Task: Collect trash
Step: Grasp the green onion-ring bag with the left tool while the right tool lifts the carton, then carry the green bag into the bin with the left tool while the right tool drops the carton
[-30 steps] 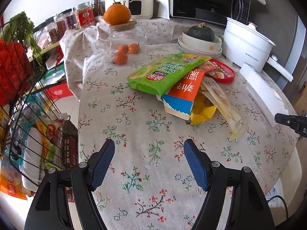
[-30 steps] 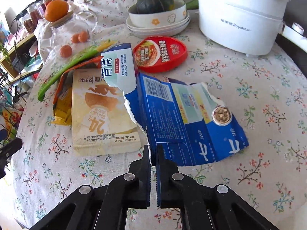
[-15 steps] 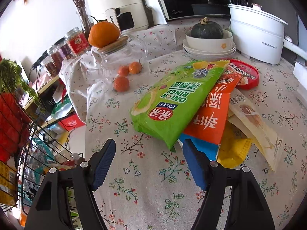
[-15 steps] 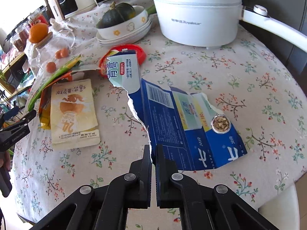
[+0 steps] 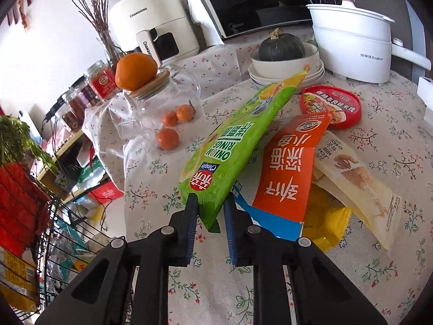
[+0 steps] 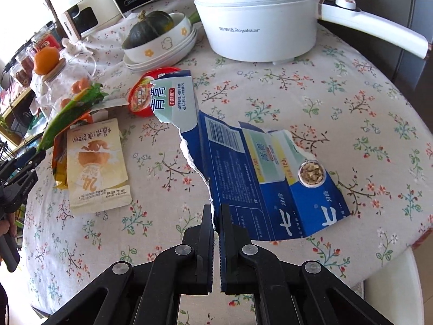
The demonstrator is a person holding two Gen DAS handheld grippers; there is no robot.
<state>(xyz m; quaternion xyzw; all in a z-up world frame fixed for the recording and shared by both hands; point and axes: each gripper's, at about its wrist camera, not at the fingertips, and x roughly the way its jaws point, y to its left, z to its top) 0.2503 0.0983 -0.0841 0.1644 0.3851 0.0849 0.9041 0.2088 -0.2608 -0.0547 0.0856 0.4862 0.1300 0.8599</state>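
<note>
My left gripper [image 5: 209, 208] is shut on the near end of a green onion-rings bag [image 5: 235, 140], which slants up over the trash pile. Under it lie an orange packet [image 5: 292, 168], a beige pouch [image 5: 351, 170], a yellow wrapper [image 5: 327, 222] and a red noodle lid [image 5: 331, 107]. My right gripper [image 6: 215, 216] is shut on the torn edge of a flattened blue carton [image 6: 257, 173], held above the table. The beige pouch [image 6: 96, 162] and the left gripper [image 6: 19, 173] show at the left in the right wrist view.
A white electric pot [image 6: 257, 13] with a long handle stands at the back. A pumpkin in stacked bowls [image 6: 159, 40], a glass jar topped with an orange [image 5: 146, 86], small oranges [image 5: 167, 138] and an air fryer [image 5: 151, 27] are nearby. A wire basket [image 5: 40, 230] hangs at the left.
My left gripper moved forward to the green bag and closed on its near end. My right gripper kept its hold on the blue carton and drew it back from the pile.
</note>
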